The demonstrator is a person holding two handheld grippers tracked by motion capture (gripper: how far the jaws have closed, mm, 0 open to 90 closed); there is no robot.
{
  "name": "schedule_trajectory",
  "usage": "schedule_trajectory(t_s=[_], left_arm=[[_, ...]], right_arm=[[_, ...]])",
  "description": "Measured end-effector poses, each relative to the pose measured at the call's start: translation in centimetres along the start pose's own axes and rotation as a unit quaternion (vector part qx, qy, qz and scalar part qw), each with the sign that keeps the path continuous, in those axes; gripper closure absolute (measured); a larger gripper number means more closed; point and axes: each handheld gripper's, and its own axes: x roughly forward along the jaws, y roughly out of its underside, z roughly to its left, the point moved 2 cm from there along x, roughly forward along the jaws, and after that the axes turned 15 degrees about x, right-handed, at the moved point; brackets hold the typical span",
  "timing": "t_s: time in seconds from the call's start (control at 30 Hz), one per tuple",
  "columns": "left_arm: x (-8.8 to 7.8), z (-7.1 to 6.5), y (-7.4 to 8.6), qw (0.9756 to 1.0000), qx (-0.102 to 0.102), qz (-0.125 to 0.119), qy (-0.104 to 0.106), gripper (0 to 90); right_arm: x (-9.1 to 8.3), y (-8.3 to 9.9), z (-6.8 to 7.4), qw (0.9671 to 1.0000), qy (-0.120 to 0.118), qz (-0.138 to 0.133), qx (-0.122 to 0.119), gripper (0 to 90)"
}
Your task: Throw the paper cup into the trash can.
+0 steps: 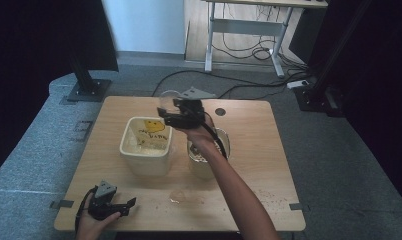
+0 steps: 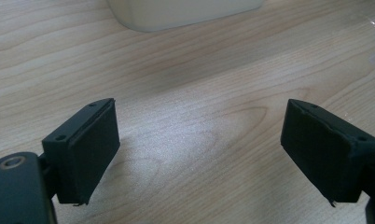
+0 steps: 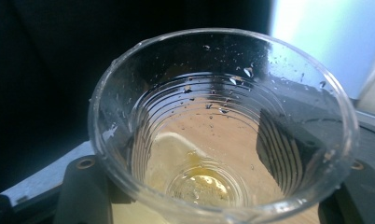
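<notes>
A light wooden bench (image 1: 249,165) with rounded corners is seen from the high view, and near its middle a cream square plastic tub (image 1: 146,145) stands with a yellow smiley print on its inner wall. Just to the right of the tub, partly hidden by the person's forearm, a pale round container (image 1: 205,162) is set on the bench. Above the far edge of the tub, the right tool (image 1: 175,112) is held raised, its jaws closed on a clear ribbed plastic cup (image 3: 223,130); in the right gripper view the cup is gripped by its sides, wet with droplets, with only a trace of yellowish liquid left at its bottom. The pouring is therefore judged to be nearly or fully done, and what is left appears to be setting the cup back down. At the near left corner, the left tool (image 1: 129,204) is held low over bare wood, its jaws spread wide with nothing between them.
</notes>
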Motion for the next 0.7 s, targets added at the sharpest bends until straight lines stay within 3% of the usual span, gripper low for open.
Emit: schedule_trajectory(t_s=[0.1,0.17,0.23,0.33,0.47,0.7], left_arm=[[0.0,0.0,0.0,1.0,0.003,0.0,0.001,11.2],[-0.1,-0.1,-0.1,1.0,0.005,-0.001,0.001,11.2],[-0.1,0.0,0.0,1.0,0.005,0.0,0.002,11.2],[-0.1,0.1,0.0,1.0,0.005,0.002,0.003,11.2],[-0.1,0.2,0.1,1.0,0.003,0.003,0.002,11.3],[0.0,0.1,0.1,1.0,0.005,0.006,-0.002,11.3]], right_arm=[[2.6,0.5,1.5,0.9997,-0.011,0.019,-0.007,34.1],[4.6,1.1,2.2,0.9991,-0.008,0.039,-0.015,26.9],[6.6,1.7,2.3,0.9976,0.008,0.069,-0.008,15.1],[8.0,2.3,1.9,0.995,0.016,0.098,0.009,12.1],[7.1,2.3,1.4,0.9959,0.016,0.089,0.005,12.5],[2.5,2.3,-0.3,0.9987,0.013,0.05,-0.004,15.5]])
